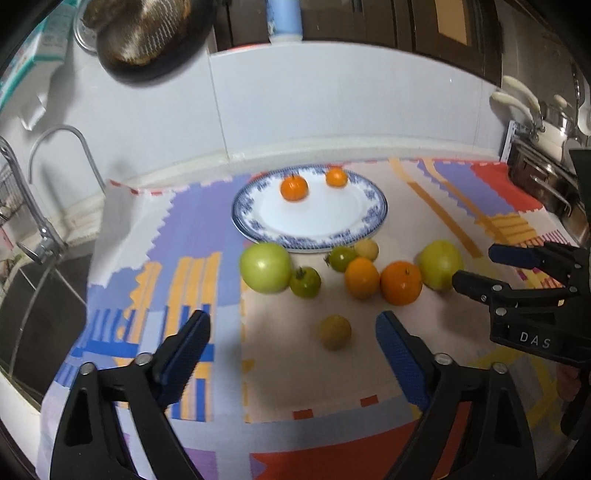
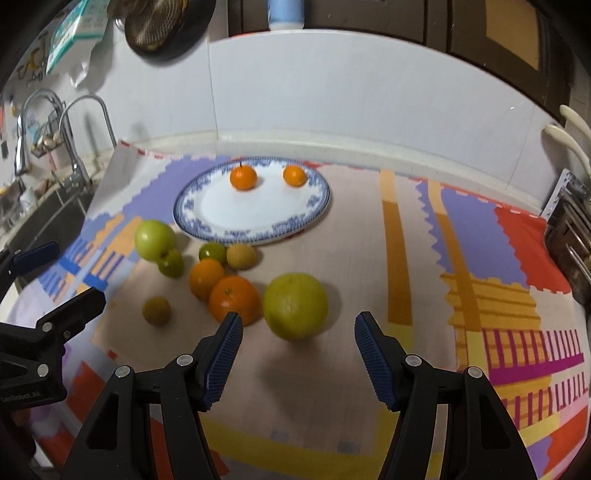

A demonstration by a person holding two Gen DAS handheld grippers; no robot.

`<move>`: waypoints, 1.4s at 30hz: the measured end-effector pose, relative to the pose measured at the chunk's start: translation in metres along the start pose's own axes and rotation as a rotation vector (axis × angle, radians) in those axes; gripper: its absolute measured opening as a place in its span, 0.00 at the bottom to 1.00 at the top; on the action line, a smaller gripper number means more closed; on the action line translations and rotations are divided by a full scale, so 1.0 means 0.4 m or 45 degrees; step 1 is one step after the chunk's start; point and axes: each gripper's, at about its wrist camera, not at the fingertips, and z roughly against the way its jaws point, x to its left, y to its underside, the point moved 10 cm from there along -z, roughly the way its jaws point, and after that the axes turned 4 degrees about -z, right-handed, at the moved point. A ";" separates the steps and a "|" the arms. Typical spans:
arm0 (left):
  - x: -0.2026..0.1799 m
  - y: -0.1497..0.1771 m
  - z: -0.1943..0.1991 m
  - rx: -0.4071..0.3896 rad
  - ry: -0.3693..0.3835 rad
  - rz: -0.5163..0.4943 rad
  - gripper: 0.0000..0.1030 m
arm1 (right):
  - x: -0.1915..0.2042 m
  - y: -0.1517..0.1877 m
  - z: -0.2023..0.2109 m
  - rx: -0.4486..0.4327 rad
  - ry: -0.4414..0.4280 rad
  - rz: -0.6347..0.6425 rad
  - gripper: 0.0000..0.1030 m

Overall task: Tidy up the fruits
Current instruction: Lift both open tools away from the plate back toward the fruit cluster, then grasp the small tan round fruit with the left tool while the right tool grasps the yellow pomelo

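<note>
A blue-rimmed white plate holds two small oranges. In front of it on the patterned cloth lie several loose fruits: a big green apple, two oranges, a yellow-green apple, small green ones and a brownish one. My left gripper is open and empty, just short of the brownish fruit. My right gripper is open and empty, close before the yellow-green apple; it also shows in the left wrist view.
A sink with taps lies to the left. A white tiled wall runs behind the plate. A metal dish rack stands at the right. A dark pan hangs up left.
</note>
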 end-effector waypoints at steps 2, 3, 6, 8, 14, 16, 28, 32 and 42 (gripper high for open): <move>-0.005 0.013 -0.021 0.034 0.024 0.011 0.81 | -0.003 0.006 -0.020 0.025 -0.010 0.000 0.62; -0.008 0.020 -0.033 0.055 0.036 0.021 0.79 | -0.005 0.009 -0.027 0.036 -0.009 -0.003 0.61; -0.019 0.036 -0.064 0.101 0.071 0.041 0.73 | -0.009 0.014 -0.050 0.057 -0.002 0.013 0.61; -0.025 0.040 -0.078 0.113 0.085 0.046 0.70 | -0.008 0.018 -0.063 0.076 -0.006 0.025 0.60; -0.051 0.049 -0.116 0.161 0.133 0.057 0.59 | -0.009 0.021 -0.091 0.106 -0.026 0.040 0.55; -0.057 0.052 -0.120 0.164 0.136 0.047 0.57 | -0.007 0.017 -0.095 0.108 -0.040 0.041 0.55; -0.069 0.064 -0.141 0.204 0.160 0.027 0.27 | 0.012 0.002 -0.115 0.110 -0.078 0.068 0.49; -0.076 0.061 -0.139 0.198 0.175 0.016 0.25 | 0.011 0.004 -0.112 0.106 -0.076 0.071 0.48; -0.074 0.031 -0.111 0.147 0.174 0.005 0.25 | -0.002 0.009 -0.101 0.100 -0.056 0.039 0.48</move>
